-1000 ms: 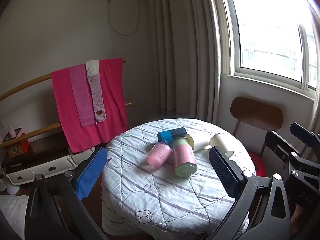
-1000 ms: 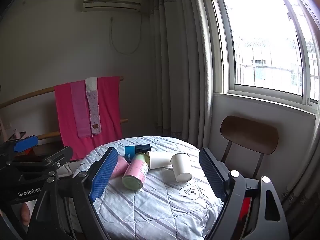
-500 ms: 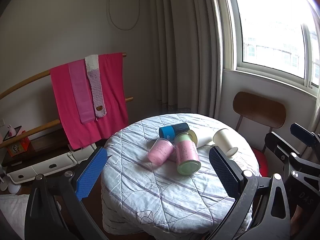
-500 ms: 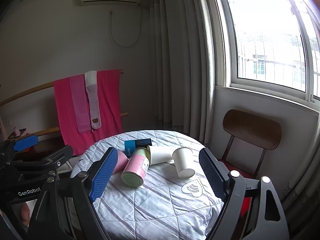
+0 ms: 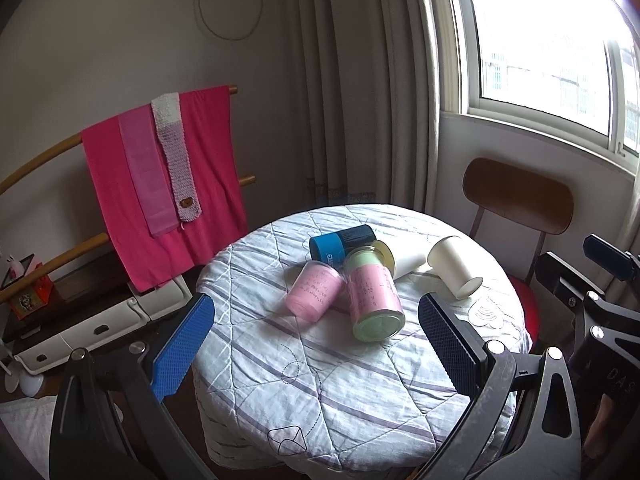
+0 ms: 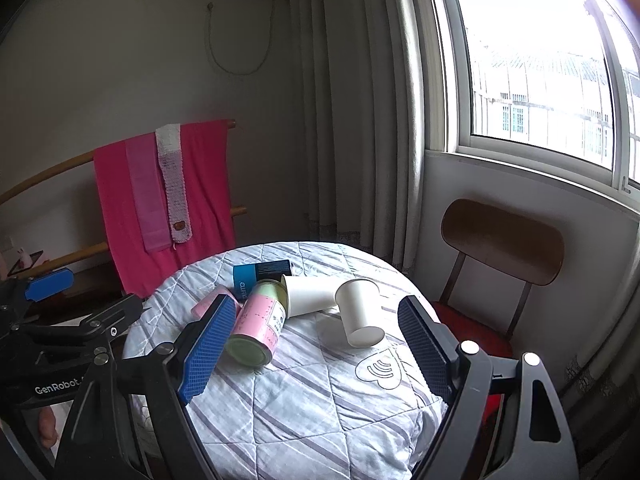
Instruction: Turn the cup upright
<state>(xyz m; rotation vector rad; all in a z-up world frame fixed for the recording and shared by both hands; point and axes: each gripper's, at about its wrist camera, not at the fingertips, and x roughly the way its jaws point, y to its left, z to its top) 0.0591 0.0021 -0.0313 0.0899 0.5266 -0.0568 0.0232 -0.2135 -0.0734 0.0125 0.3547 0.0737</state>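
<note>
Grippers, left (image 5: 316,346) and right (image 6: 316,354), gape wide, holding nothing, above 2 white cups (image 6: 360,312) on the table (image 6: 320,408).

— Where does your light come from?
— From the window (image 5: 560,40) on your right; it is blown out to white glare in both views.
— And the rest?
— The wall (image 6: 100,80) sits dim. The table (image 5: 340,380) is softly lit, with faint shadows. Fisheye bending curves the curtains (image 6: 360,100), and the corners go black. Focus looks sharp.

Left gripper (image 5: 316,340) wide apart above table (image 5: 320,400); white cup (image 5: 454,266) inverted
</note>
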